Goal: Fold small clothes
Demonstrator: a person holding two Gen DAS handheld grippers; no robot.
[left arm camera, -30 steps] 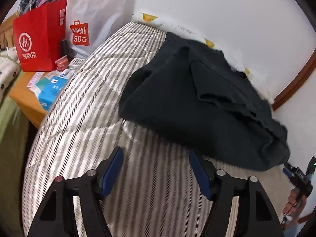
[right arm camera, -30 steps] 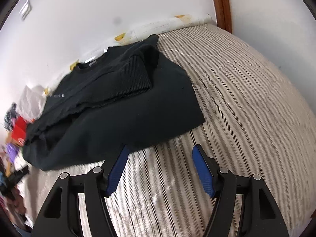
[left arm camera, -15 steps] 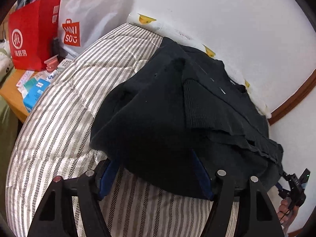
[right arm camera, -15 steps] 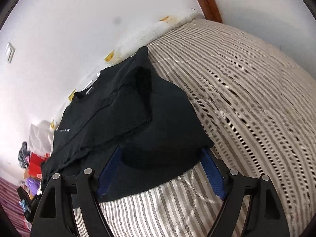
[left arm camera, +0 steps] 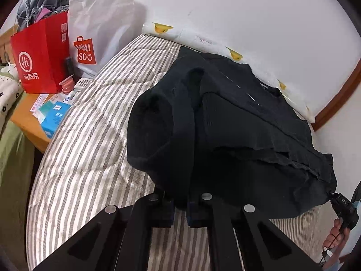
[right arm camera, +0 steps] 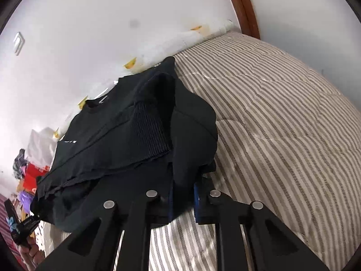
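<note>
Black knit fills the near part of both wrist views: the left claw (left arm camera: 179, 199) is clenched on the near edge of the dark sweater (left arm camera: 237, 135), a pinched ridge of cloth rising from between its fingers, and the right claw (right arm camera: 183, 197) is likewise clamped on a bunched fold of the same hem. The sweater lies partly folded on the striped mattress (left arm camera: 90, 135), its neckline toward the far edge along the white wall (left arm camera: 248, 11). Beyond the mattress's left edge, a wooden nightstand (left arm camera: 27, 122) carries a red paper bag (left arm camera: 40, 54), with a white Miniso bag (left arm camera: 99, 33) beside it.
</note>
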